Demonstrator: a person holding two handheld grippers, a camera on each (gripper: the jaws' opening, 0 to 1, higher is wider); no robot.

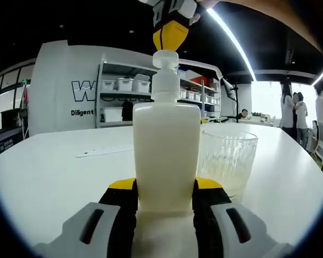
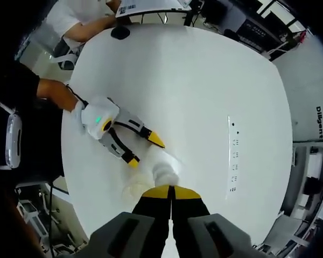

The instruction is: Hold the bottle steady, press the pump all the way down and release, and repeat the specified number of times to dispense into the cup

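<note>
Left hand-held gripper (image 1: 164, 201): jaws pinch the base of the bottle from both sides, at 6 o'clock in the left gripper view; in the right gripper view it (image 2: 145, 148) reaches in from 9 o'clock, held by a hand (image 2: 79, 114).
Bottle (image 1: 166, 153): cream-white, upright on the worktop, in the middle of the left gripper view.
Pump (image 1: 165, 72): white head on top of the bottle; seen from above in the right gripper view (image 2: 165, 173).
Right hand-held gripper (image 2: 172, 192): jaws pressed together, yellow tips touching, just above the pump head; in the left gripper view its yellow tip (image 1: 170, 35) meets the pump from 12 o'clock.
Cup (image 1: 227, 161): clear ribbed glass, just beside the bottle at 3 o'clock, a little pale liquid at its bottom.
Worktop (image 1: 59, 172): white and rounded, with a white strip (image 2: 234, 155) lying at 3 o'clock in the right gripper view.
Background: shelves with bins (image 1: 126, 86) behind the bottle; people (image 1: 293, 113) standing at 3 o'clock.
</note>
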